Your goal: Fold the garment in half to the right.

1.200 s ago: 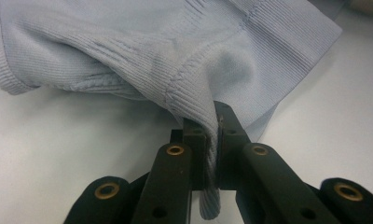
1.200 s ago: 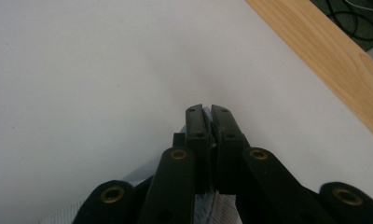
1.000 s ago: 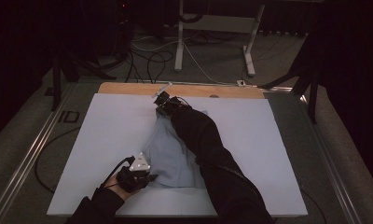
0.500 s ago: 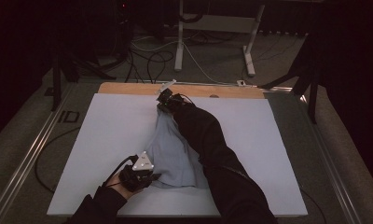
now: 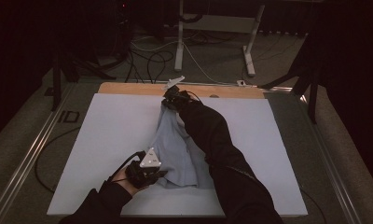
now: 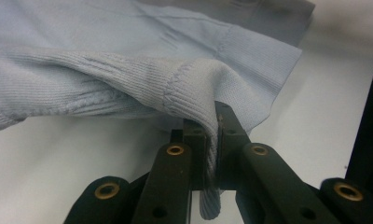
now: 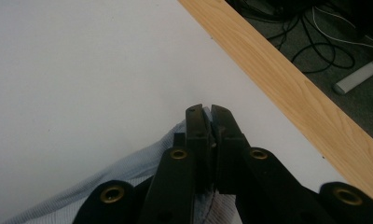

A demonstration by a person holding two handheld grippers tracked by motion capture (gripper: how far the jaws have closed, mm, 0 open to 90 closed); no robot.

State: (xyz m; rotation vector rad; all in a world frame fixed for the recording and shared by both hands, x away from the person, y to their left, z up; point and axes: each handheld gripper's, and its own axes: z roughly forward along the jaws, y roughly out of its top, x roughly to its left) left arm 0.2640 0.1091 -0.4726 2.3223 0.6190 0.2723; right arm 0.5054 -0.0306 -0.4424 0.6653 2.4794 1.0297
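Observation:
A light blue knitted garment (image 5: 175,149) lies lengthways on the white table top (image 5: 105,135), stretched between my two grippers. My left gripper (image 5: 161,173) is at the near end, shut on the ribbed hem. In the left gripper view the jaws (image 6: 212,121) pinch a fold of ribbed knit (image 6: 128,70) that is lifted off the table. My right gripper (image 5: 168,103) is at the far end by the table's back edge, shut on the cloth. In the right gripper view a sliver of blue fabric (image 7: 128,172) sits between the closed jaws (image 7: 208,116). A dark sleeve covers the garment's right side.
A wooden strip (image 5: 128,87) runs along the table's far edge, seen also in the right gripper view (image 7: 287,88). Beyond it, cables (image 5: 147,56) and a white stand's legs (image 5: 179,37) are on the floor. A metal rail (image 5: 31,154) borders the left side.
Both grippers have risen a little and shifted slightly right, each still shut on the garment. The cloth's ends have lifted with them.

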